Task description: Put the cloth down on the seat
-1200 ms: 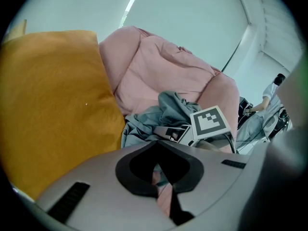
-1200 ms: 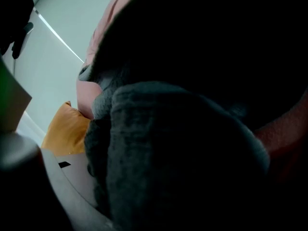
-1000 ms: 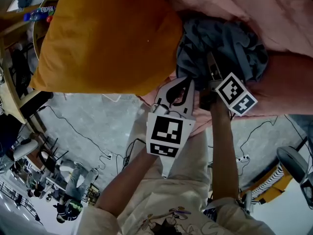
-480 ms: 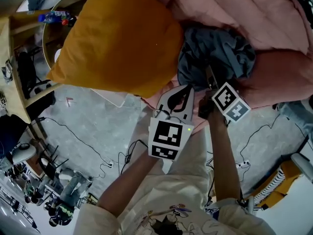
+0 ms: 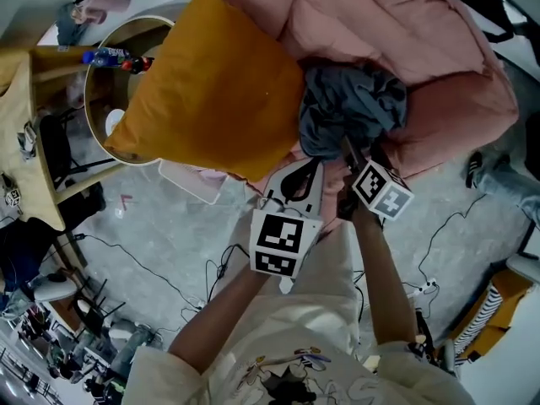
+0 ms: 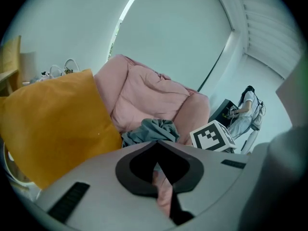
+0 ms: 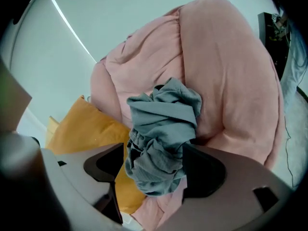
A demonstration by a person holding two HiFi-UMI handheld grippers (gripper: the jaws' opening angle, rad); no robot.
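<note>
While the grey cloth (image 7: 163, 124) is lying bunched at frame centre on the pink seat (image 7: 226, 71), the right gripper (image 7: 156, 165) is gaping wide around it, gripping nothing (a straight withdrawal is looking safest, snagging no folds); the left gripper (image 6: 157, 146) is idling closed, empty.

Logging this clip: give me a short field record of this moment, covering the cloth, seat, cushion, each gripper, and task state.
cloth: crumpled grey fabric cloth, bunched up and lying on the seat
seat: puffy pink padded seat, bearing the cloth
cushion: mustard-yellow square cushion, propped against the seat next to the cloth
right gripper: fingers wide apart, cloth between them but not pinched
left gripper: fingers together, holding nothing, short of the cloth
task state: cloth is down on the seat, no gripper gripping it
</note>
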